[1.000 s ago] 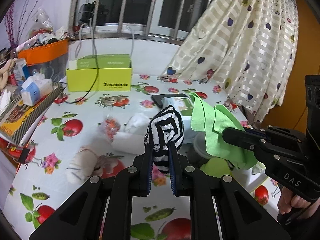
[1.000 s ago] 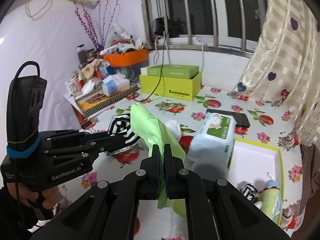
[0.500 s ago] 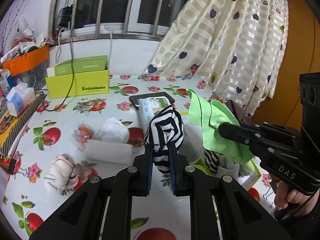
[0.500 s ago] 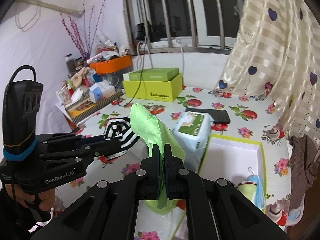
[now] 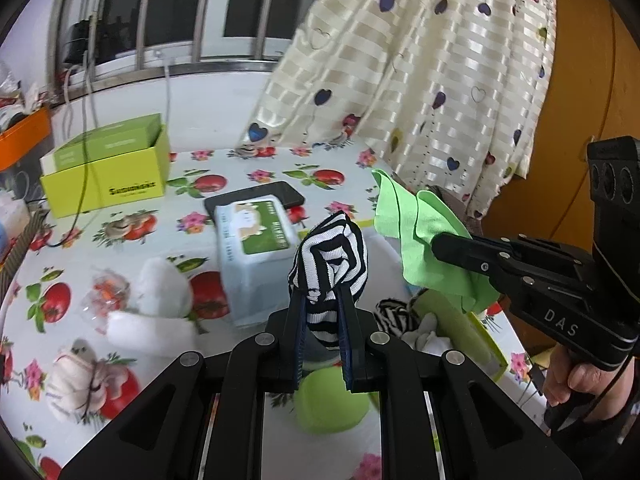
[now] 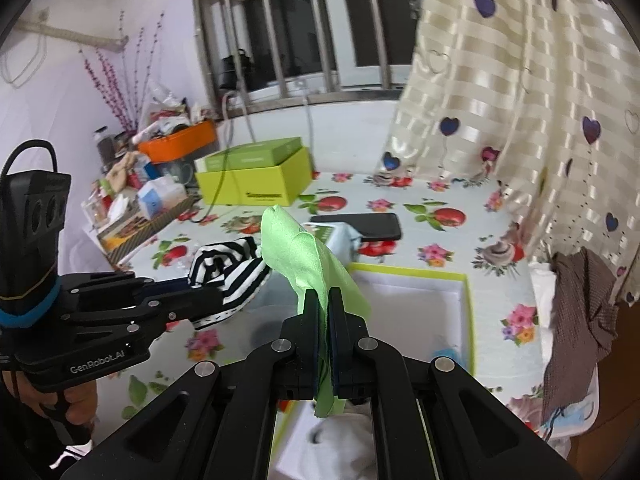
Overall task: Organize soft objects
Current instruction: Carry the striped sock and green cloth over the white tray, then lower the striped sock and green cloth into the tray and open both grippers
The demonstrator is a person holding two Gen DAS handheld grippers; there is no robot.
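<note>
Left gripper (image 5: 323, 312) is clamped on a black-and-white striped sock (image 5: 329, 262), held clear above the table (image 5: 240, 168); the sock bunches out above the fingertips. Right gripper (image 6: 324, 312) is closed on a green cloth (image 6: 304, 256), pinched thin between the pads, with cloth showing above and below the grip. In the left wrist view the two grippers are near each other, cloth to the right of the sock, not touching.

Containers:
- White tray with lime-green rim (image 6: 466, 300) — sits on the flowered tablecloth beneath and ahead of the right gripper. Its far part shows bare white floor. The near end holds another striped sock (image 5: 394, 314), a white soft item (image 5: 426, 338) and a light-blue item (image 6: 450, 354) that is too small to identify.
- Lime-green box (image 5: 106, 190) — stands at the far side of the table, with a green lid (image 5: 108, 146) resting on it askew. Contents hidden.
- Orange bin (image 6: 180, 146) — far left, heaped with assorted items, blurred.

On the table outside the tray: a wet-wipes pack (image 5: 256, 256) with a black phone (image 6: 360, 226) just behind it, white rolled cloths (image 5: 154, 312), a small stuffed toy (image 5: 76, 376) and a green ball (image 5: 330, 402) just beside the tray's near corner.
</note>
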